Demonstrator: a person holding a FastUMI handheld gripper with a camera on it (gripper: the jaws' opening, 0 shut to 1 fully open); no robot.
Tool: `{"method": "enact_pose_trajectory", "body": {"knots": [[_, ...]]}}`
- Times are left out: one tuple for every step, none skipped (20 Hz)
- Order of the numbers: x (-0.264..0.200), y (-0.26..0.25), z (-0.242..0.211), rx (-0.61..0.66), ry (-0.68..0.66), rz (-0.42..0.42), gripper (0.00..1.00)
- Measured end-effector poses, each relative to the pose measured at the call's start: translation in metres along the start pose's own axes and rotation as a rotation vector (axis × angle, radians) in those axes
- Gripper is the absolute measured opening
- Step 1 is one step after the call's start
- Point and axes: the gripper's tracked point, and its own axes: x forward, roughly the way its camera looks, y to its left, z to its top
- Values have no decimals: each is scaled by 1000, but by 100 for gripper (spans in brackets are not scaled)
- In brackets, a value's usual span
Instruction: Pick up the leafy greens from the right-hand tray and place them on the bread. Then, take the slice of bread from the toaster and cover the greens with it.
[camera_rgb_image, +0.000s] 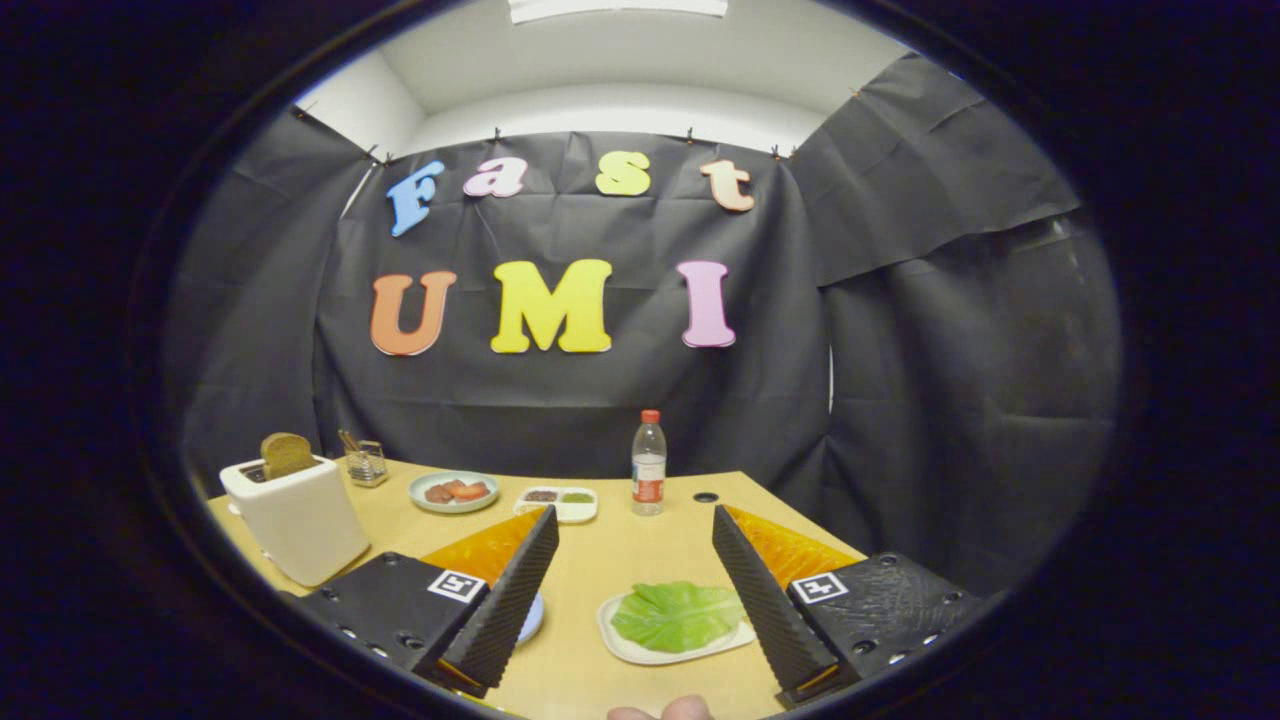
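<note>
Gripper view: the jaws of the gripper (635, 545) stand spread wide, pinching nothing, low in the frame above the desk (640, 550). The greens (678, 615) lie on the near tray (668, 650), lower centre, tucked just inside the right finger (765, 600) and below the tips; the leaf's long axis runs across, left to right, roughly square to the fingers. So the pick calls for a drop down and slightly right, I'd judge.

A pale blue plate (532, 617) peeks out beside the left finger (510, 600); whether the bread sits on it I cannot tell. At the left edge, one toaster (295, 520) with one slice (287, 454) standing up in its slot.

Count beyond the fingers: one round plate (454, 491) of reddish pieces, one small divided dish (556, 503), one bottle (649, 464), one holder (367, 462) by the toaster. Fingertips (662, 711) show at the bottom edge.
</note>
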Motion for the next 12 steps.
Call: {"method": "enact_pose_trajectory", "body": {"knots": [[5, -12, -5, 8, 18, -14, 95], [11, -23, -12, 22, 49, -22, 95], [16, -31, -22, 40, 83, -24, 95], [21, -37, -32, 65, 120, -18, 95], [28, -42, -40, 99, 153, -6, 96], [35, -48, -49, 131, 191, -3, 96], [43, -56, -60, 161, 227, -7, 96], [51, -61, -69, 190, 263, -7, 96], [57, -65, -79, 215, 294, -10, 96], [63, -69, -90, 240, 329, -12, 96], [70, -72, -102, 270, 366, -15, 96], [74, -75, -113, 291, 399, -26, 96]]}}
